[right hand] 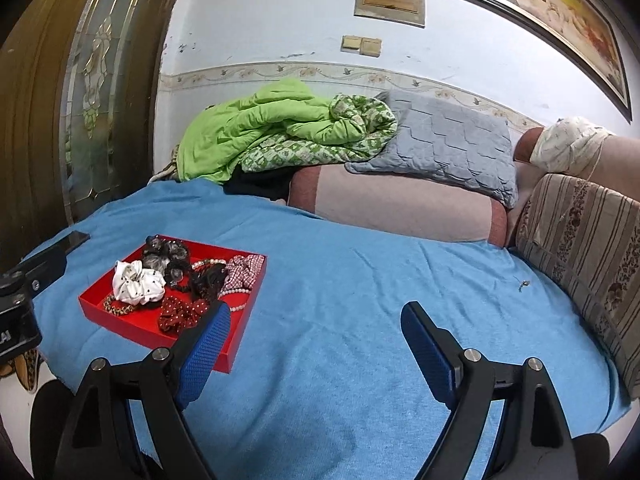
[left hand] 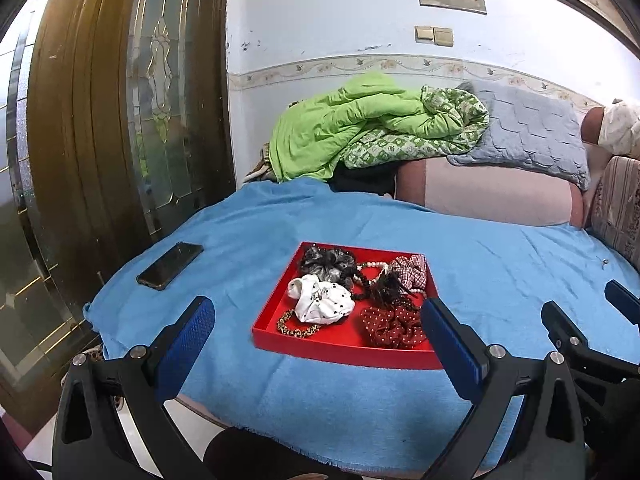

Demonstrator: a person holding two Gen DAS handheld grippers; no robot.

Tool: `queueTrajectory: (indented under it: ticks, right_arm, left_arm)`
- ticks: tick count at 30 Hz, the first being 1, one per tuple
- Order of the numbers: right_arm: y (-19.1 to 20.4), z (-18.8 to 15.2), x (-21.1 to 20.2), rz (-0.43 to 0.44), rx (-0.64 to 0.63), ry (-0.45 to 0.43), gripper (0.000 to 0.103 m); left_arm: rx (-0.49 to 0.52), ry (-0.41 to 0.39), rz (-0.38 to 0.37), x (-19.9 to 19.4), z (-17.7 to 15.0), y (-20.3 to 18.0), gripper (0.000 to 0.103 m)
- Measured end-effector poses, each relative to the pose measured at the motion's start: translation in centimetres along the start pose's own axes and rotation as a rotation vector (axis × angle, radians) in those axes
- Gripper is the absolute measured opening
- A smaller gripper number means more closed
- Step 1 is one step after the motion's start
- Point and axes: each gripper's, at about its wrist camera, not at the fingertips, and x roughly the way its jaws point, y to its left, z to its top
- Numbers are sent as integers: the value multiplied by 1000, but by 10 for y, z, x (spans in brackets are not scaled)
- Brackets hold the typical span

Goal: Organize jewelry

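A red tray [left hand: 272,320] [right hand: 224,344] sits on the blue cloth [left hand: 360,408] [right hand: 340,320]. In it lie a white dotted scrunchie [left hand: 324,300] [right hand: 138,282], a red dotted scrunchie [left hand: 392,326] [right hand: 180,314], a grey-black scrunchie [left hand: 326,262] [right hand: 164,256], a checked scrunchie [left hand: 412,270] [right hand: 246,270], a pearl string [left hand: 372,266] [right hand: 236,292] and a leopard bracelet [left hand: 298,330] [right hand: 118,308]. My left gripper [left hand: 316,320] is open, above the tray's near edge. My right gripper [right hand: 316,320] is open over bare cloth, right of the tray. A small metal piece [right hand: 523,284] [left hand: 605,262] lies on the cloth at the far right.
A black phone [left hand: 170,266] lies on the cloth to the left of the tray. Behind are a green quilt [left hand: 360,120], a grey pillow [right hand: 452,144] and a pink bolster [right hand: 400,204]. A striped cushion [right hand: 580,248] is at the right. A wooden door [left hand: 80,120] stands at the left.
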Motion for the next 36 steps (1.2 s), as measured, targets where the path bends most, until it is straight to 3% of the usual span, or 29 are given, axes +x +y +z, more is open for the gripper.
queueTrajectory:
  ticks: [19, 36]
  right_arm:
    - [1, -3, 6, -2, -11, 22, 92]
    - [-2, -13, 20, -9, -17, 75, 93]
  left_arm:
    - [13, 63, -104, 10, -7, -8, 102]
    - [27, 141, -142, 27, -20, -13, 102]
